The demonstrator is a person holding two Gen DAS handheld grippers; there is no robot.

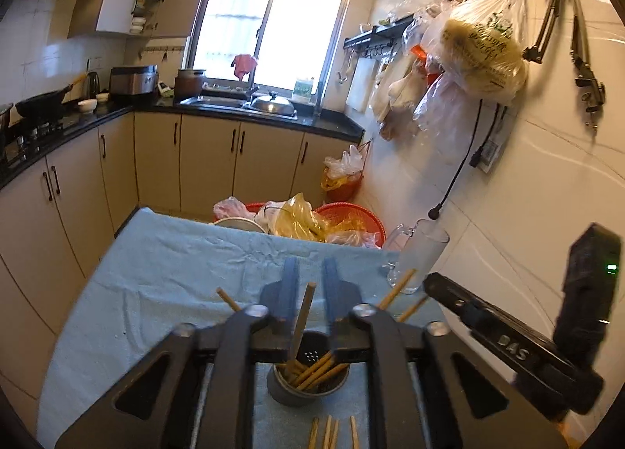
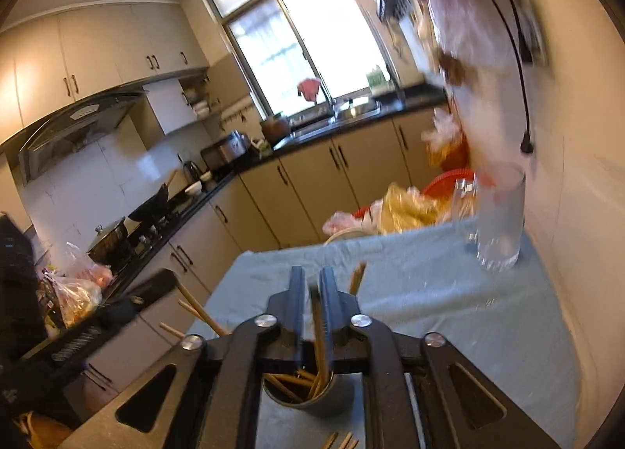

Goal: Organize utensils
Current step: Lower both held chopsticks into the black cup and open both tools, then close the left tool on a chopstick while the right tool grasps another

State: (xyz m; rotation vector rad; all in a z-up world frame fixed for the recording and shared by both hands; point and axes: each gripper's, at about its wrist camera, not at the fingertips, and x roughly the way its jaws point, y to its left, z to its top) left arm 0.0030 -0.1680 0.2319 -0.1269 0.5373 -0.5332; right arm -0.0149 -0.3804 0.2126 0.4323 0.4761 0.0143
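**Wooden chopsticks gathered at a grey holder on the blue-covered bench**

Blue cloth (image 1: 156, 273) covered the bench in the left wrist view, and a grey cylindrical holder (image 1: 308, 382) stood on it just below the left gripper (image 1: 309, 273). Several wooden chopsticks (image 1: 316, 371) leaned inside the holder. The jaws of the left gripper stood apart, and one upright chopstick (image 1: 304, 316) rose between them with a visible gap on either side; whether a finger touched it could not be told. More loose chopsticks (image 1: 332, 433) lay flat on the cloth at the near edge, below the holder. Toward the far right corner of the bench stood a clear glass mug (image 1: 420, 257), with chopstick ends showing near its base. The right gripper (image 1: 508, 347) appeared at the right of this view, seen from the side.

From the right wrist view, which was partly blurred, the right gripper (image 2: 311, 285) hung above the same holder (image 2: 312, 394). Its jaws were close together, with a single chopstick (image 2: 318, 331) running between them down toward the holder; the blur left it unclear whether they were clamped on it. Other chopsticks (image 2: 289, 386) crossed inside the holder. The glass mug (image 2: 500, 218) stood at the far right of the cloth (image 2: 449, 312), well apart from the holder. A few chopstick tips (image 2: 343, 441) showed on the cloth at the bottom edge.
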